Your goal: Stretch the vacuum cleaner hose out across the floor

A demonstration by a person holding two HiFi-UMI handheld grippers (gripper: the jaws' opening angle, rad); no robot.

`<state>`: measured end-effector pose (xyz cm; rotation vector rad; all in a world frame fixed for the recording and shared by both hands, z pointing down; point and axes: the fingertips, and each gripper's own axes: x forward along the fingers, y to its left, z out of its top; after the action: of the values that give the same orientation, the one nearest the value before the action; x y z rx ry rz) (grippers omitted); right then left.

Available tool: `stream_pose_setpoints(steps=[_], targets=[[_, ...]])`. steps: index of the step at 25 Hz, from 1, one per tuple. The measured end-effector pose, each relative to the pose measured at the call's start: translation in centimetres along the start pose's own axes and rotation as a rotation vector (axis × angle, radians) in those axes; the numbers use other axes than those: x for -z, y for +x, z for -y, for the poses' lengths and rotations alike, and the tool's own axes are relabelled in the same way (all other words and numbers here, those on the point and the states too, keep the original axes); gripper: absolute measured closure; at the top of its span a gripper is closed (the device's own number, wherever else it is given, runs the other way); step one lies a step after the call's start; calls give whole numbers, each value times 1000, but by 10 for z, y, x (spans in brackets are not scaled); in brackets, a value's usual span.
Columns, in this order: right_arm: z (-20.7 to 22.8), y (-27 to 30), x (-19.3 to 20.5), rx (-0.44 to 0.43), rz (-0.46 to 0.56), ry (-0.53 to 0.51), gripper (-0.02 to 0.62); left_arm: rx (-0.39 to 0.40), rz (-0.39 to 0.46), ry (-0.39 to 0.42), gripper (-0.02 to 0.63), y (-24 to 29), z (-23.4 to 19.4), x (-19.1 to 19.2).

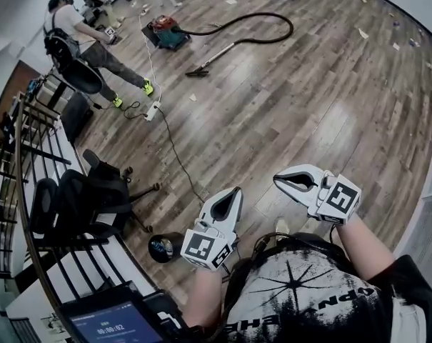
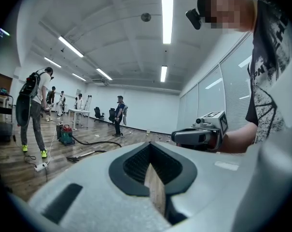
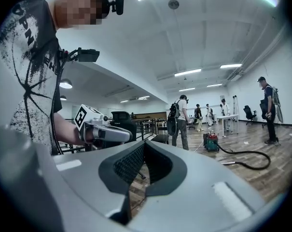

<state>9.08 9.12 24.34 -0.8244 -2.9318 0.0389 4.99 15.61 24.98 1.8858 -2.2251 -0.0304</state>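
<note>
Closest in, the left gripper (image 1: 234, 191) and the right gripper (image 1: 278, 180) are held out side by side over the wooden floor (image 1: 323, 113), each with its 2 jaws pressed together on nothing. Well beyond them, past a power strip (image 1: 153, 111) and its trailing cable (image 1: 174, 148), the vacuum cleaner (image 1: 166, 33) stands at the far end, and its hose (image 1: 276, 21) curls in 1 loop back to the wand (image 1: 219, 54). This reads as the approach, nothing yet taken; next, the jaws must spread, pinch the hose near the wand and draw the loop straight.
</note>
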Motion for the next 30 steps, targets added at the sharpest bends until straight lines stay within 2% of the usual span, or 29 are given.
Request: stream_pose_setpoints(steps=[10, 15, 18, 25, 30], targets=[[60, 3, -4, -40, 13, 50, 589, -76, -17, 24, 606, 43, -31, -14], [77, 15, -1, -51, 35, 47, 589, -78, -27, 12, 606, 56, -43, -13], [87, 24, 5, -42, 13, 71, 589, -70, -34, -16, 606, 65, -59, -7], [147, 62, 10, 17, -1, 108, 589, -28, -27, -26, 606, 102, -120, -16], [195, 123, -10, 37, -3, 91, 589, 6, -33, -32, 606, 121, -186, -36]])
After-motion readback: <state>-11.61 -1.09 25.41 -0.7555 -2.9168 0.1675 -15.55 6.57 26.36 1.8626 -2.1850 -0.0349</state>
